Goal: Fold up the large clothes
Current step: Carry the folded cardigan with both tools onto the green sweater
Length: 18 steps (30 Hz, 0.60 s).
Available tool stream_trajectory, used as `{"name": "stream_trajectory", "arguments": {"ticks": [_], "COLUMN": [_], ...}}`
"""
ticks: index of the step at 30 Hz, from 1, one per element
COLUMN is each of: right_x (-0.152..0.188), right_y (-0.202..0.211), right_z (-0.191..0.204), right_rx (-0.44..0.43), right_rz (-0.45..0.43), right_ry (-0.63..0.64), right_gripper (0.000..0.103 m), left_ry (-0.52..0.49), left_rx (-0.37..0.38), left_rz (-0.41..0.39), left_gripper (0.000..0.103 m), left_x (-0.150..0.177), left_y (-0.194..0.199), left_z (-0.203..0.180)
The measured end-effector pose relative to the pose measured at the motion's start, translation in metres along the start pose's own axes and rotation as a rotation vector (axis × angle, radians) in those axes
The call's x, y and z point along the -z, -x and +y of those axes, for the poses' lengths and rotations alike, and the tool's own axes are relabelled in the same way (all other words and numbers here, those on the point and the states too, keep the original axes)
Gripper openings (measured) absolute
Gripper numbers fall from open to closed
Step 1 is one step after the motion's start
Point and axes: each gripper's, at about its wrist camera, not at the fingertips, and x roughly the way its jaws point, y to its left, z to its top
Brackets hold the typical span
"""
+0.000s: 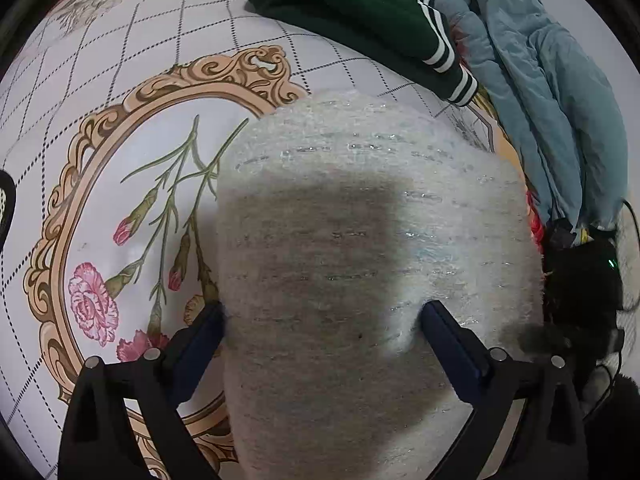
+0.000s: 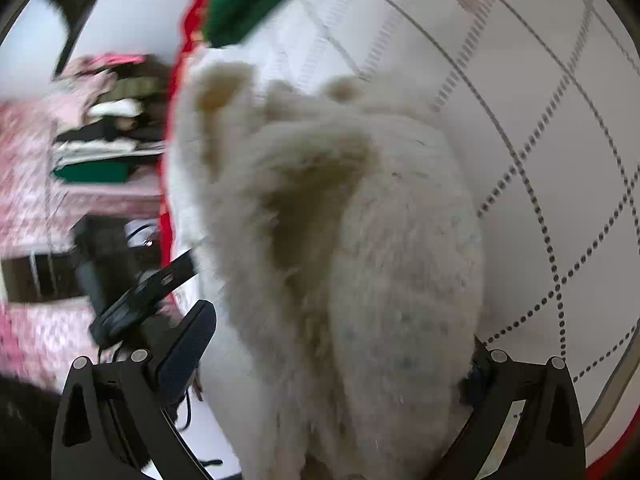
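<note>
A fuzzy cream knit garment (image 1: 360, 240) lies folded on the floral bedsheet (image 1: 120, 160). My left gripper (image 1: 324, 320) is open, its two fingers pressed onto the garment with the fabric spread between them. In the right wrist view the same cream garment (image 2: 360, 260) is bunched and blurred, filling the space between the fingers. My right gripper (image 2: 340, 340) is open wide around it; its right finger is mostly hidden behind the fabric.
A folded dark green garment with white stripes (image 1: 352, 12) and a light blue jacket (image 1: 540, 80) lie at the far side of the bed. A black device with cables (image 1: 580, 272) sits at the right. A stack of folded clothes (image 2: 108, 128) shows at the left.
</note>
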Motion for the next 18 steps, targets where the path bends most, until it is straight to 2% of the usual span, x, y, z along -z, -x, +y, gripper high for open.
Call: {"name": "stream_trajectory", "arguments": {"ticks": [2,3,6,7,9,11,12,13,15,18], "right_x": [0.006,0.006,-0.003,-0.008,-0.015,-0.017,-0.017,-0.018,-0.018,-0.021], "right_y": [0.003,-0.001,-0.028,-0.036,-0.040,-0.038,-0.037,-0.035,-0.033,-0.034], "right_z": [0.009,0.011,0.004,0.000,-0.002,0.006,0.014,0.019,0.032,0.042], "right_rx": [0.003,0.032,0.109,0.088,0.047,0.041,0.039,0.034,0.014,-0.016], "right_rz": [-0.014,-0.001,0.103,0.132,0.098,0.052,0.048,0.044,0.033,0.019], "right_ry": [0.058,0.073,0.016,-0.028,-0.088,-0.090,-0.074,-0.071,-0.085,-0.120], "right_gripper": [0.103,0.103,0.103,0.103,0.103,0.093,0.080,0.072,0.066,0.062], "left_ry": [0.000,-0.006,-0.015,-0.006,0.013,-0.001,-0.024,-0.049,-0.068,-0.074], "left_rx": [0.008,0.009,0.004,0.006,0.019,0.019,0.004,-0.008,-0.024,-0.028], "left_rz": [0.003,0.005,0.000,-0.001,-0.004,-0.023,-0.033,-0.044,-0.057,-0.075], "left_gripper": [0.101,0.101,0.101,0.101,0.099,0.099,0.099,0.098,0.098,0.098], "left_x": [0.000,0.001,0.001,0.001,0.000,-0.002,-0.002,-0.003,-0.006,-0.019], "left_y": [0.000,0.000,-0.001,-0.001,0.001,0.007,0.010,0.013,0.018,0.028], "left_z": [0.002,0.002,-0.002,-0.002,-0.002,-0.007,-0.011,-0.016,-0.022,-0.028]}}
